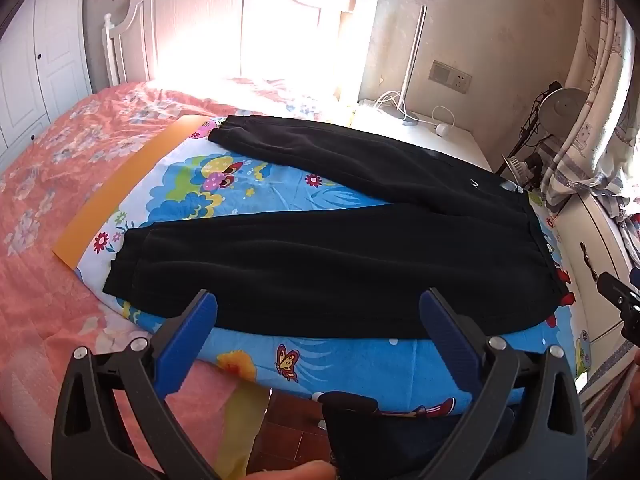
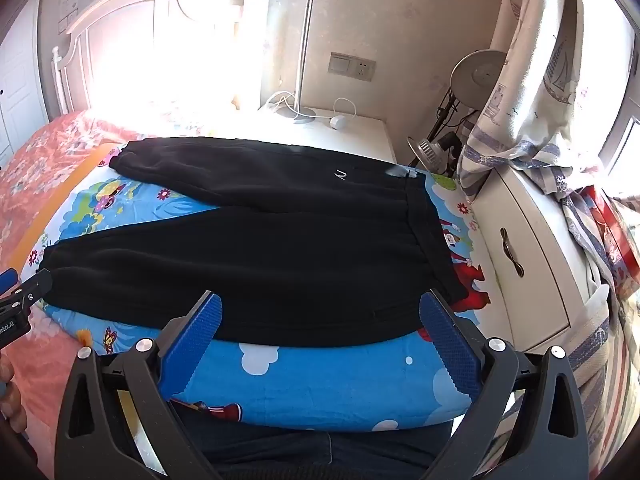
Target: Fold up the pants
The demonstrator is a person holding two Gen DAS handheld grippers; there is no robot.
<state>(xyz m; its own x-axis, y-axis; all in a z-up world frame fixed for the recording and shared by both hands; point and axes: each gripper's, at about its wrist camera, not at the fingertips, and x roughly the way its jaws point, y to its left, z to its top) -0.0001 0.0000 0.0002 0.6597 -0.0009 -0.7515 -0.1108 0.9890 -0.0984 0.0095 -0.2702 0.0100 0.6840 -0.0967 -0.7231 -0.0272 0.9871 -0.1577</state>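
Observation:
Black pants (image 1: 340, 264) lie spread flat on a bright cartoon-print sheet (image 1: 248, 196), legs apart in a V, cuffs to the left, waistband to the right. In the right wrist view the same pants (image 2: 256, 264) show a small white logo near the waistband. My left gripper (image 1: 318, 300) hovers open just above the near leg's front edge, its blue pads wide apart and holding nothing. My right gripper (image 2: 320, 302) is open too, over the near edge by the waistband end, with nothing between its fingers.
The cartoon sheet lies on a pink floral bed (image 1: 48, 168) with an orange strip (image 1: 120, 184) along its left side. A white headboard (image 1: 224, 24) stands behind. A white nightstand (image 2: 524, 248) with cables, a lamp and a curtain (image 2: 532, 80) crowd the right side.

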